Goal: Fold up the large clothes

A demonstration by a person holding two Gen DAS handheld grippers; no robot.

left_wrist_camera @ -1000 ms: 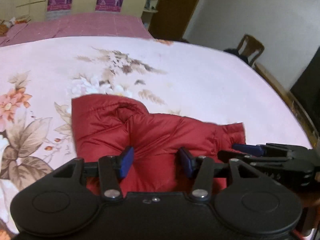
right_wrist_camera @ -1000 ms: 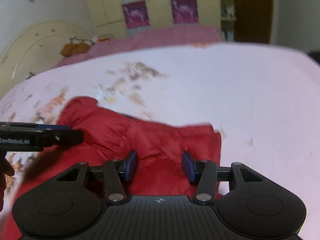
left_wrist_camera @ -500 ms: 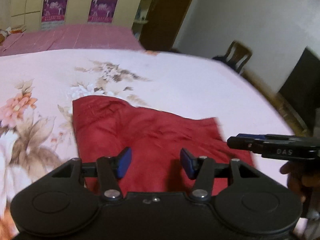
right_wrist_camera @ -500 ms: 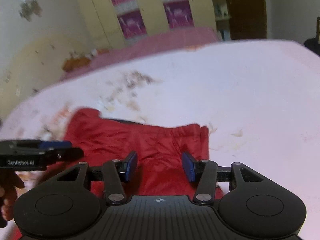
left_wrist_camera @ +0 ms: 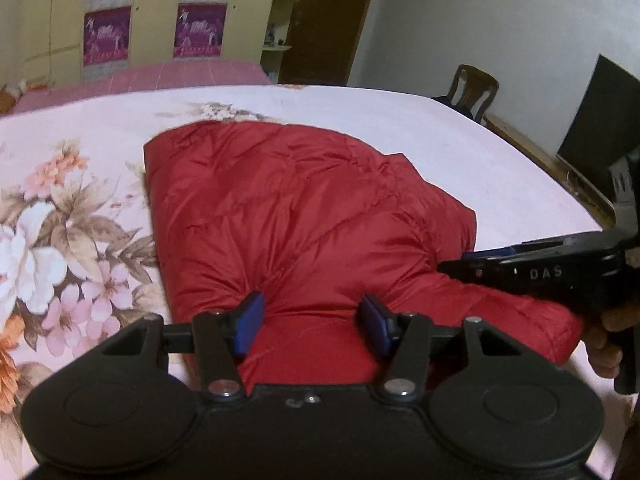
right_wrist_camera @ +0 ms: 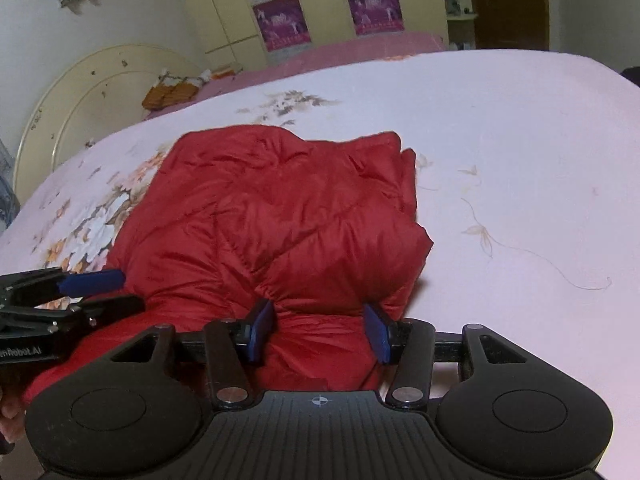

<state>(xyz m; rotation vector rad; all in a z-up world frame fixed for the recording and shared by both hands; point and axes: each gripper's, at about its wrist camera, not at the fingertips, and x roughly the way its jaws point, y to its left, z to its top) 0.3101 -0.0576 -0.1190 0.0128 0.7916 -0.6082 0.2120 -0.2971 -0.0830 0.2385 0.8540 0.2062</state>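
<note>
- While the left gripper [left_wrist_camera: 312, 326] sits low over the near edge of the red jacket [left_wrist_camera: 304, 216], its jaws stand wide apart with a bulge of the padded cloth pushed up between the blue pads [left_wrist_camera: 249, 322]; whether the pads pinch the cloth cannot be told.
- Right gripper [right_wrist_camera: 318, 332]: jaws likewise spread wide, a puffed fold of the jacket [right_wrist_camera: 280, 216] bunched between the blue pads [right_wrist_camera: 260, 330]; cloth touches both pads, no firm clamp visible.
- From the left wrist view, the right gripper [left_wrist_camera: 486, 262] comes in from the right side, lying over the jacket's near right corner, a hand [left_wrist_camera: 606, 344] behind it.
- From the right wrist view, the left gripper [right_wrist_camera: 108, 290] enters at the left edge, its two fingers slightly parted, just over the jacket's near left side.
- Jacket lies folded in a thick puffy bundle on the bed [left_wrist_camera: 420, 128], over a pink sheet with flower print [left_wrist_camera: 44, 240].
- Beyond the bed: yellow wardrobe [left_wrist_camera: 156, 12] with purple panels, brown door [left_wrist_camera: 328, 20], wooden chair [left_wrist_camera: 474, 92], dark screen [left_wrist_camera: 600, 120] at right.
- Right wrist view also shows a cream headboard [right_wrist_camera: 80, 96].
</note>
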